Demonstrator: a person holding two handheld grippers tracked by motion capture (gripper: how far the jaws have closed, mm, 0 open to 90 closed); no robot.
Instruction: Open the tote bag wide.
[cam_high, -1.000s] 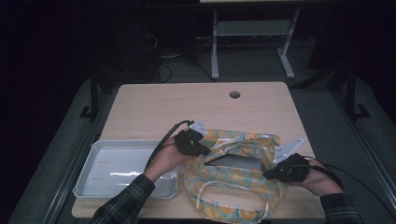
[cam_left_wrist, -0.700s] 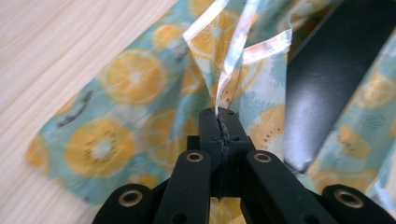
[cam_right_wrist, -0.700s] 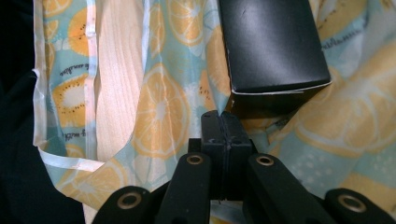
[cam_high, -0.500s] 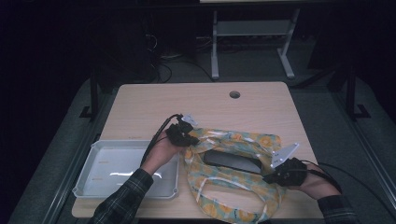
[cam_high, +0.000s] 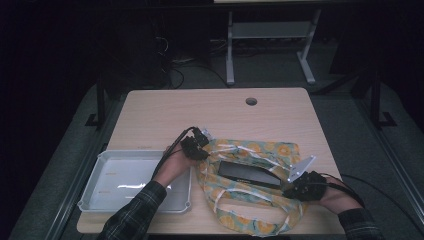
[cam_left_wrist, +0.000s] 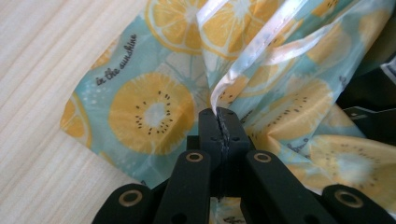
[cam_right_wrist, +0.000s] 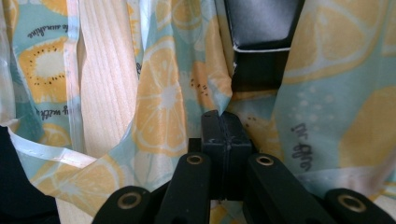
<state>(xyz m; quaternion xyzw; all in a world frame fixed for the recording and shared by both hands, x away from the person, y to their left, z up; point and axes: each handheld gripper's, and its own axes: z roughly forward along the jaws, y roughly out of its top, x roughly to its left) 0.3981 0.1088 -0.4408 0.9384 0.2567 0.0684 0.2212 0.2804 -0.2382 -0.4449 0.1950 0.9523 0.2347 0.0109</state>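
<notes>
A thin plastic bag (cam_high: 260, 200) printed with orange and kiwi slices lies spread on the near half of the wooden table (cam_high: 210, 110). A flat black box (cam_high: 249, 173) rests in the bag's open mouth. My left gripper (cam_high: 200, 150) is at the bag's left edge, shut on a fold of its rim (cam_left_wrist: 219, 100); in the left gripper view the left gripper (cam_left_wrist: 219, 116) has the film pinched between its pads. My right gripper (cam_high: 292, 190) is at the bag's right edge. In the right gripper view the right gripper (cam_right_wrist: 223, 122) is shut on the bag (cam_right_wrist: 163, 93), just short of the black box (cam_right_wrist: 261, 23).
A white tray (cam_high: 100, 192) sits at the table's near left corner, right beside my left forearm. The bag's white handle loops (cam_high: 235, 207) trail toward the front edge. A cable hole (cam_high: 251, 101) marks the far side of the tabletop.
My left gripper has sunk and shifted slightly left with the bag's rim, lowering and flattening the bag's mouth. The black box now shows plainly. My right gripper has hardly moved.
</notes>
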